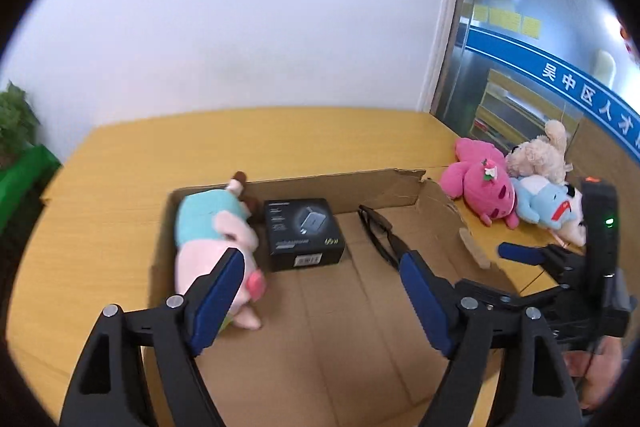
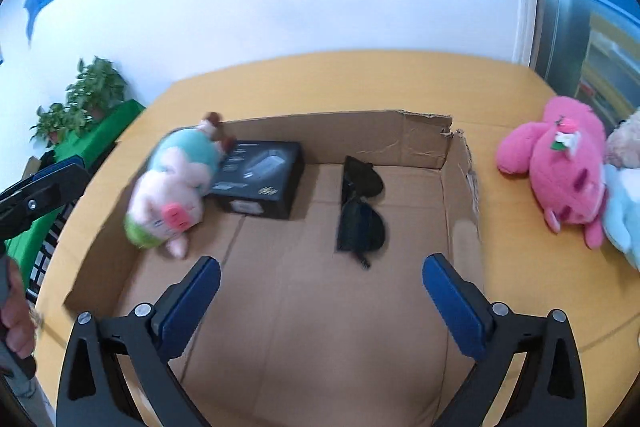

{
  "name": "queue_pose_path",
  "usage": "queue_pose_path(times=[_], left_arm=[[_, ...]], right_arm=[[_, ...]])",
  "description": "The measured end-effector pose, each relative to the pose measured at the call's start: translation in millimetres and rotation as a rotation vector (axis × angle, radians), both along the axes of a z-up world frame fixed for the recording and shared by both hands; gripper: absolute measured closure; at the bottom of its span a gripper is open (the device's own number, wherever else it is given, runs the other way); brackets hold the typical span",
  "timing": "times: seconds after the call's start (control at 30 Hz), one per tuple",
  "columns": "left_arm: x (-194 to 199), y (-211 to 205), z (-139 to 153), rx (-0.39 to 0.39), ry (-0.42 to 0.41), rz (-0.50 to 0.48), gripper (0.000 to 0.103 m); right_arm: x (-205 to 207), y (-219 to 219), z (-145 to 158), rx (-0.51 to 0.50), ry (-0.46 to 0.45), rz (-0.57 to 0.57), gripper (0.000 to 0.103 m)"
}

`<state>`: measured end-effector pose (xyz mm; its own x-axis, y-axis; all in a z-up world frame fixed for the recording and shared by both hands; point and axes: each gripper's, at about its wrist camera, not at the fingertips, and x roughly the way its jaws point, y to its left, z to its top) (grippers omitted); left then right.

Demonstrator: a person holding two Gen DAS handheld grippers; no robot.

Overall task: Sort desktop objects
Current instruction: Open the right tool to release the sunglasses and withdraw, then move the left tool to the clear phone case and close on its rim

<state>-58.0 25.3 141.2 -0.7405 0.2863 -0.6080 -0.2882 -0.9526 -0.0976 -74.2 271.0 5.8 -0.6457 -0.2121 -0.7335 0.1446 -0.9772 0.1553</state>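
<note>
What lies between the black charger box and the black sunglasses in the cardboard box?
Only bare cardboard floor separates the black charger box from the black sunglasses, clearest in the right wrist view.

We look down and forward from both wrists, close above the box (image 1: 320, 327) (image 2: 320, 307) on the table (image 1: 120, 187). Left view sits further left; right further right. Both share box, wall, toys.
</note>
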Motion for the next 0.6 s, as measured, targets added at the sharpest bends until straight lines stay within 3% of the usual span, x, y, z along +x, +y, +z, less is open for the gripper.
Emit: queue_pose_path(times=[0.17, 0.33, 0.6], left_arm=[[51, -5, -2, -0.017, 0.053, 0.013, 0.023], [93, -13, -9, -0.011, 0.072, 0.031, 0.023], [131, -17, -18, -0.004, 0.095, 0.067, 0.023]], right_arm=[[47, -32, 10, 0.075, 0.080, 0.014, 0.000], [89, -37, 11, 0.107, 0.128, 0.022, 0.000], [129, -41, 6, 0.123, 0.168, 0.038, 0.000]])
